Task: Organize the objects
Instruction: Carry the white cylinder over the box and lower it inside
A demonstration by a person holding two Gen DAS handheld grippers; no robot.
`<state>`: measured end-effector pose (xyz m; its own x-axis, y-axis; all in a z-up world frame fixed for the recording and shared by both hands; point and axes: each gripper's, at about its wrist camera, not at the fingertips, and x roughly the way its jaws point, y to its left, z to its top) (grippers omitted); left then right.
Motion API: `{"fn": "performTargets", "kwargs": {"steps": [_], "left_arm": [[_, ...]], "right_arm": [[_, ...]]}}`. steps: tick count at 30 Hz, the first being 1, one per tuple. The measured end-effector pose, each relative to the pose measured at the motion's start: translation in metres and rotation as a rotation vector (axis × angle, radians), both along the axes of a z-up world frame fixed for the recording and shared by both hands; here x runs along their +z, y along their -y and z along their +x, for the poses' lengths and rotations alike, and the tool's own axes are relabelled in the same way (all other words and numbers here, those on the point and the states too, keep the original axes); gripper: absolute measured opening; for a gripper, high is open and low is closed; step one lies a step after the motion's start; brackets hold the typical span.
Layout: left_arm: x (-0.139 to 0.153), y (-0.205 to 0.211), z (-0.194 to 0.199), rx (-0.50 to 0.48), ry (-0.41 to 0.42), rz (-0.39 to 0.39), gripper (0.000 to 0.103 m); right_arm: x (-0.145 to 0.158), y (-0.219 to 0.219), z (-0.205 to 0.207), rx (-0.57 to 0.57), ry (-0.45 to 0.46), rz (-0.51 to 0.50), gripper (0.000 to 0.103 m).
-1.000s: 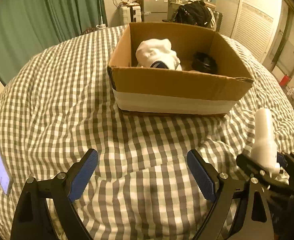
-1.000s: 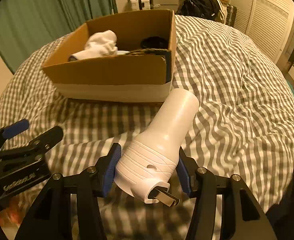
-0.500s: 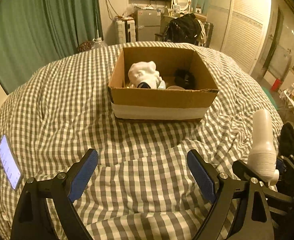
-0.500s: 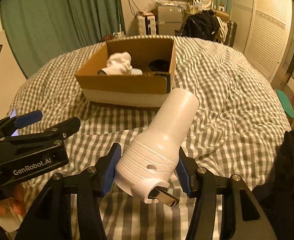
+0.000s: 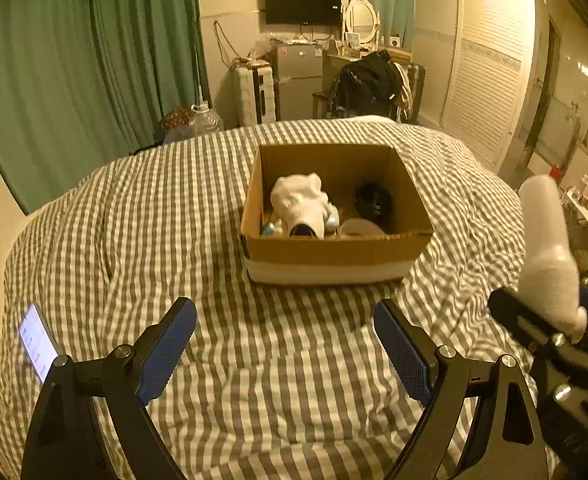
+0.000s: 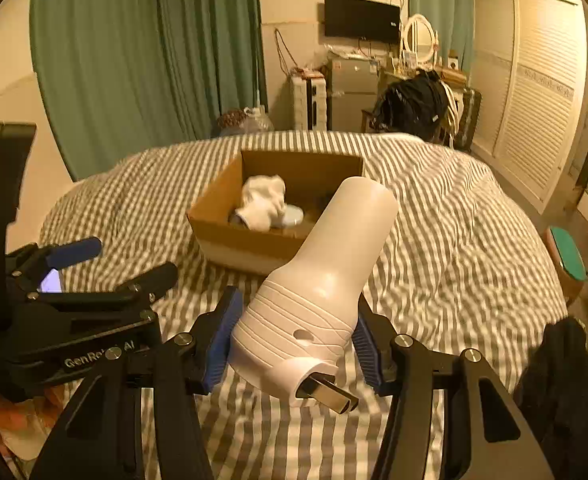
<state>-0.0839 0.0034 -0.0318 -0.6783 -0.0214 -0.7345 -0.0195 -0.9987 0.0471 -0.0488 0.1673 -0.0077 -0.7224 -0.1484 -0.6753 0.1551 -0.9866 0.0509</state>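
My right gripper (image 6: 294,340) is shut on a white plug-in device (image 6: 326,280) with two metal prongs at its near end; its blue pads press the ribbed base. The same white device (image 5: 546,256) shows at the right edge of the left wrist view, above the bed. An open cardboard box (image 5: 334,254) sits on the checked bedspread (image 5: 213,240), holding a white sock bundle (image 5: 300,204), a dark round item (image 5: 374,200) and small pale things. The cardboard box (image 6: 233,236) lies beyond the device in the right wrist view. My left gripper (image 5: 285,344) is open and empty over the bedspread.
A lit phone (image 5: 37,344) lies on the bed at the left. Green curtains (image 5: 93,80) hang behind the bed. A small fridge (image 5: 298,80), a dark bag (image 5: 370,80) on a chair and white louvred wardrobe doors (image 5: 486,72) stand past the far edge.
Both grippers have risen and pulled back from the box, so it looks smaller and more of the room shows. The right grip on the white device is unchanged.
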Motion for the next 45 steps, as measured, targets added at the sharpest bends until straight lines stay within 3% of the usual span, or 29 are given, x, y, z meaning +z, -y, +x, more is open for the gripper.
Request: {"fn": "performTargets", "kwargs": {"steps": [11, 19, 32, 37, 45], "left_arm": [[0.031, 0.003, -0.06, -0.011, -0.052, -0.005, 0.093], [0.019, 0.005, -0.127, -0.002, -0.023, -0.031, 0.093], [-0.054, 0.005, -0.216, 0.01, 0.063, -0.099, 0.093], [-0.08, 0.013, -0.231, 0.024, 0.101, -0.124, 0.093], [-0.091, 0.012, -0.236, 0.014, 0.107, -0.136, 0.093]], "right_arm": [[0.043, 0.005, -0.055, 0.027, -0.079, 0.011, 0.053], [0.042, 0.01, -0.122, 0.046, -0.073, 0.017, 0.053], [-0.022, 0.0, -0.234, 0.059, 0.022, 0.023, 0.053], [-0.057, 0.001, -0.257, 0.068, 0.075, 0.032, 0.053], [-0.09, 0.006, -0.265, 0.084, 0.13, 0.057, 0.053]]}}
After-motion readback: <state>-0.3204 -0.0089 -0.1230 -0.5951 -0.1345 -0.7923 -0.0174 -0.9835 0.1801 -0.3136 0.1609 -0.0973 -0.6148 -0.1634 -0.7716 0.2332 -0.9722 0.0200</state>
